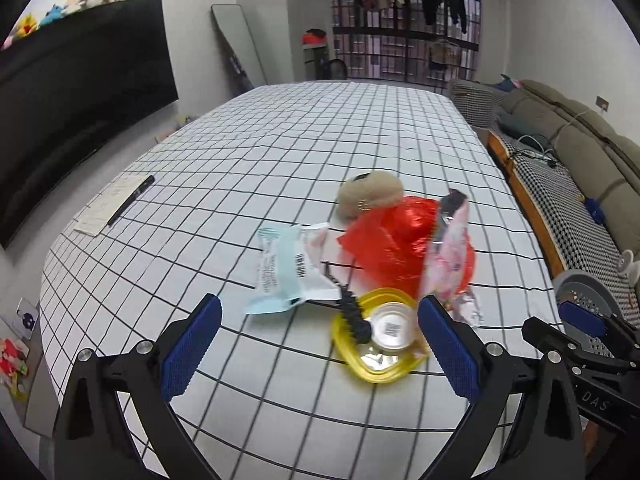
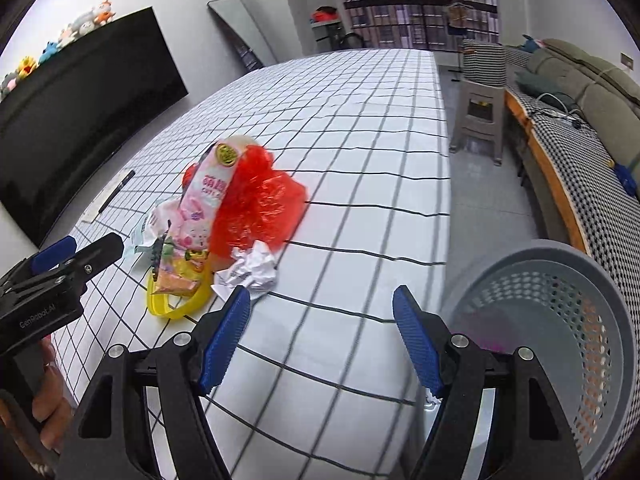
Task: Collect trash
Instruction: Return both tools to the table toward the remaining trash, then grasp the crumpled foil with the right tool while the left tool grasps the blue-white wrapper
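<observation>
Left gripper (image 1: 320, 342) and right gripper (image 2: 322, 336): black frames, blue ribbed finger pads (image 2: 225, 338), silver round screws. White "GenRobot.AI" lettering marks the left gripper's body.

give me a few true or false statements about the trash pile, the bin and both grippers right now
1. The right gripper is open with nothing between its fingers. True.
2. The left gripper is shut on the red plastic bag. False: it is open and holds nothing; the bag lies on the checked tablecloth.
3. A crumpled white paper ball lies beside the red bag. True.
4. The grey perforated bin stands in the middle of the table among the trash. False: it sits off the table's edge, apart from the pile.
5. The yellow lid lies flat on the tablecloth. True.
</observation>
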Demonstrator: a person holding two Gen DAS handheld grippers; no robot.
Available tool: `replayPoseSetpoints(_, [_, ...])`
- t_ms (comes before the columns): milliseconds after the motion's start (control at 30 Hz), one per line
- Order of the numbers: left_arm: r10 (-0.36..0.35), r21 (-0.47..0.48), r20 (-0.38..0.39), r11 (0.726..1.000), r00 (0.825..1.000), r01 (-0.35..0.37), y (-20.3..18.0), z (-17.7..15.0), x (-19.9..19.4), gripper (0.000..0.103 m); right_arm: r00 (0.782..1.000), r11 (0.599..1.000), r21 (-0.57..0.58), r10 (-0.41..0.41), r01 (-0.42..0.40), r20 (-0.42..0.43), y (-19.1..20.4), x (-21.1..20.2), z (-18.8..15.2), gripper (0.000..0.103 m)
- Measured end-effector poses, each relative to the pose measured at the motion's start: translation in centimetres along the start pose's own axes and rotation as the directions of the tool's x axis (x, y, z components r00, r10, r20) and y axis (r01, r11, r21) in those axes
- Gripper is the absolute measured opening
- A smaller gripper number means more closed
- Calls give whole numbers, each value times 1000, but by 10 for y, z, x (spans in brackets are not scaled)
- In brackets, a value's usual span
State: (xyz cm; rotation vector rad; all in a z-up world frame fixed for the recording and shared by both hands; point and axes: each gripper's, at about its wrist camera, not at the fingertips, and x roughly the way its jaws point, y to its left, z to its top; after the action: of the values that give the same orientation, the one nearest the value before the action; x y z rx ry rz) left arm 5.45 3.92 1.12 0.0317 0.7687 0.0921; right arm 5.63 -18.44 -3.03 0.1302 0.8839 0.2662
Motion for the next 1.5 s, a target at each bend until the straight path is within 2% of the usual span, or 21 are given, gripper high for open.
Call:
replayPoseSetpoints(167, [23,-25,-20,999,1000,-23,20,-3,11,97,998,999,-28,36,-37,-49,19,23,7,71])
replayPoseSetpoints(300, [25,-52,-38,998,999,-27,34,-4,20,97,997,998,-45,34,-37,-68,31,34,12,71])
replayPoseSetpoints(500, [26,-72,-50,997,998,-30,44,-3,28,97,996,996,-87,-31,23,-89,43,48,15,71])
replayPoseSetpoints(633, [22,-87,-58,996,998,-27,50,-5,31,97,994,996,-89,-39,30,-100,44,55,17,70])
replayPoseSetpoints(800, [17,-96,-70,995,997,-24,54,-8,35,97,994,994,-109,-34,22,-106,50,60,19,54])
replayPoseSetpoints(933, [13,-100,-74,995,997,-21,55,-8,37,97,995,993,-114,-10,-2,-103,56,56,18,34])
replayPoseSetpoints(1233, [5,-114,-93,993,996,-16,58,-8,43,97,998,998,-68,5,-9,-68,44,38,19,33])
replayPoseSetpoints(1500, [-6,-129,-105,992,994,-8,65,9,57,97,999,1000,-23,-9,8,-45,27,23,10,33])
